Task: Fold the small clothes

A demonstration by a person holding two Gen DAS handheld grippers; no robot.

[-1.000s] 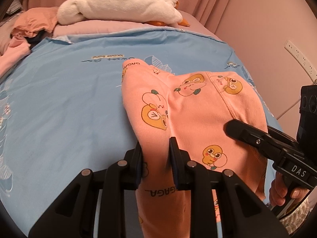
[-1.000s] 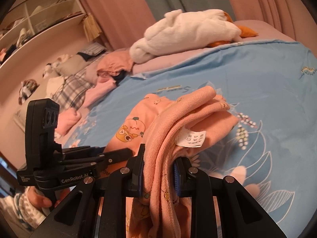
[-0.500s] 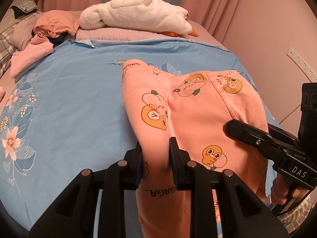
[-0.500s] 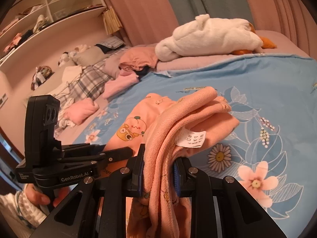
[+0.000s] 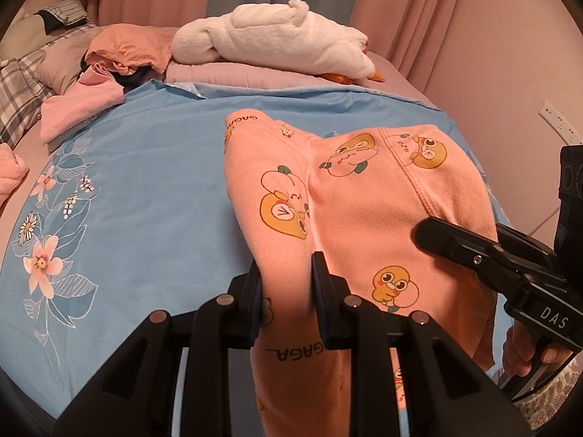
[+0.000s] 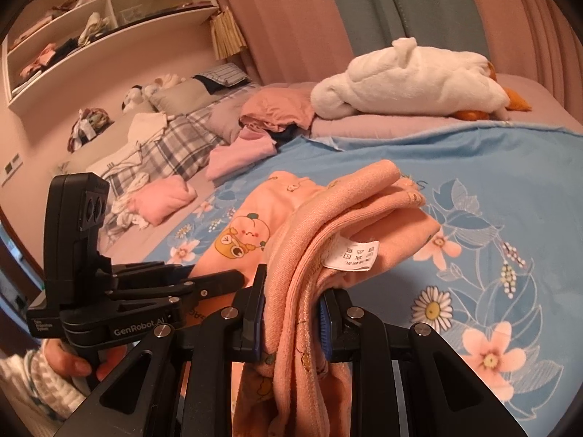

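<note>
Both the left gripper [image 5: 286, 284] and right gripper [image 6: 293, 307] clamp the peach pants [image 5: 364, 200], draped off the near edge of the blue sheet [image 5: 145, 182]; bare sheet spreads leftward
</note>
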